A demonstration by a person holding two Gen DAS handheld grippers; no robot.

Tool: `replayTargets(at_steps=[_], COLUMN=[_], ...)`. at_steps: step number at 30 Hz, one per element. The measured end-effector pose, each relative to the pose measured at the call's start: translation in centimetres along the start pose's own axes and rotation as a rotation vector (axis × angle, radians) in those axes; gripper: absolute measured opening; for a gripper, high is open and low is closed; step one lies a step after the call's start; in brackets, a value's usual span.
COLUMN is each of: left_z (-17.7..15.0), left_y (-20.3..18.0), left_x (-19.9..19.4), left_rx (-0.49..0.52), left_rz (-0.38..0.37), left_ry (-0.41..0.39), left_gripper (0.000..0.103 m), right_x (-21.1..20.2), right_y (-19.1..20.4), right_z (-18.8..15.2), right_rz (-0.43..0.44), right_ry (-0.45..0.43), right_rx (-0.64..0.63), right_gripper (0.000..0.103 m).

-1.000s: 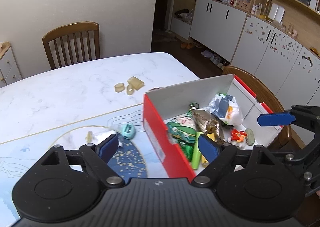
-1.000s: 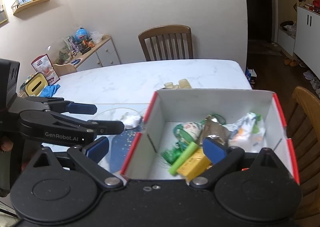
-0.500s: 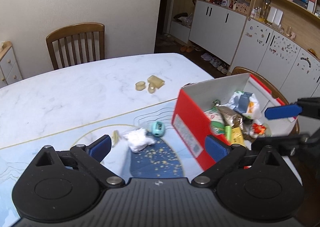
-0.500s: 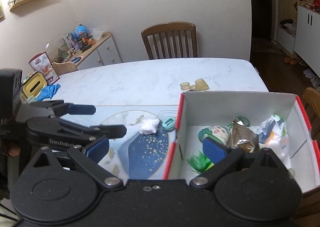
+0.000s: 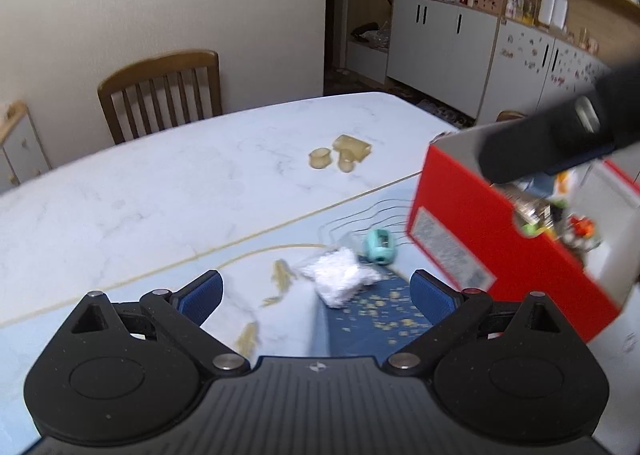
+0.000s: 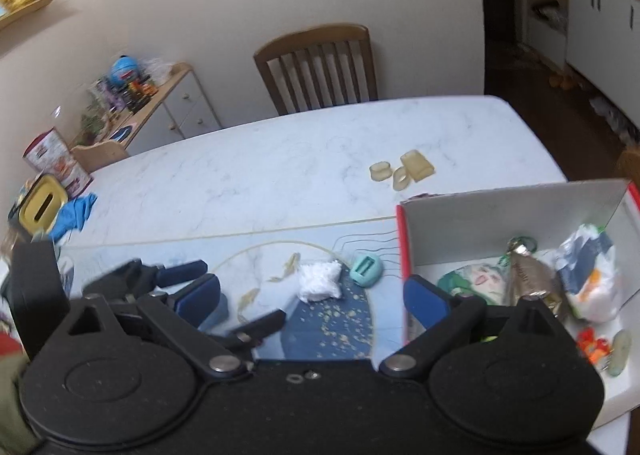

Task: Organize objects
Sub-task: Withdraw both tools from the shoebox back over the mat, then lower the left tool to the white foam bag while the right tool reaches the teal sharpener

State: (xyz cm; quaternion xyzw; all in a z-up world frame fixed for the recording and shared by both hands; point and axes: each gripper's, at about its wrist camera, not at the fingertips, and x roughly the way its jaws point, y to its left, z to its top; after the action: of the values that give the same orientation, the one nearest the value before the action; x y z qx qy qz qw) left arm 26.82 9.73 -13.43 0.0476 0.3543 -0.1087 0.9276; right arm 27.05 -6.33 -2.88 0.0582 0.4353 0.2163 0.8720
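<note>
Looking along my left gripper [image 5: 316,293], I see its blue-padded fingers [image 5: 202,295] spread wide with nothing between them. The crumpled white plastic bag [image 5: 340,281] lies on the counter [image 5: 160,191] just ahead of the gap, a little right of its middle, touching neither pad. Just beyond the bag sits a small teal plastic sharpener-like block [image 5: 379,246], close to the red side of the open red-and-white cardboard box [image 5: 480,239].

From my right gripper [image 6: 312,295], the fingers [image 6: 424,297] also stand wide and hold nothing. Its right pad overlaps the box's near corner in the picture; the white bag [image 6: 320,281] shows in the gap, ahead of the pads and apart from them. The left gripper appears low on the left of this view, its fingers reaching toward the bag from that side.

The bag is a small wrinkled lump, translucent at its edges, resting where the pale blue printed mat [image 6: 256,267] meets its dark blue patch. The teal block [image 6: 366,271] is rounded, with a slot on top. Inside the box [image 6: 500,227] lie several packets and small toys, somewhat blurred. Three yellowish translucent pieces [image 6: 402,171] sit together farther back on the marble top, well apart from both grippers.
</note>
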Motion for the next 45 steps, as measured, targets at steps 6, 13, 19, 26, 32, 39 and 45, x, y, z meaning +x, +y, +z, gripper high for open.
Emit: replayTargets(at_steps=[6, 13, 19, 26, 32, 39, 45], left_z=[-0.5, -0.8, -1.0, -1.2, -1.2, -1.7, -1.7], left_y=[0.2, 0.7, 1.3, 1.0, 1.0, 1.7, 1.9], left_x=[2.3, 4.2, 5.4, 6.8, 8.3, 9.3, 9.4], left_rx=[0.044, 0.05, 0.064, 0.102, 0.099, 0.063, 0.112], left_rz=[-0.009, -0.029, -0.058, -0.14, -0.145, -0.198, -0.258], left_ry=[-0.002, -0.018, -0.038, -0.04, -0.027, -0.021, -0.047], left_gripper=[0.101, 0.101, 0.101, 0.101, 0.1, 0.098, 0.092], right_x=[2.9, 6.5, 9.5, 12.4, 14.0, 15.8, 17.1], right_y=[0.3, 0.6, 0.3, -0.3, -0.3, -1.6, -2.6], right_z=[1.6, 2.6, 2.9, 3.0, 2.9, 2.0, 1.7], right_rz=[-0.01, -0.074, -0.127, -0.195, -0.279, -0.363, -0.4], right_ry=[0.065, 0.134, 0.181, 0.212, 0.207, 0.214, 0.227], right_rx=[0.141, 0.257, 0.376, 0.47, 0.531, 0.66, 0.684], right_gripper=[0.095, 0.091, 0.087, 0.08, 0.074, 0.066, 0.057])
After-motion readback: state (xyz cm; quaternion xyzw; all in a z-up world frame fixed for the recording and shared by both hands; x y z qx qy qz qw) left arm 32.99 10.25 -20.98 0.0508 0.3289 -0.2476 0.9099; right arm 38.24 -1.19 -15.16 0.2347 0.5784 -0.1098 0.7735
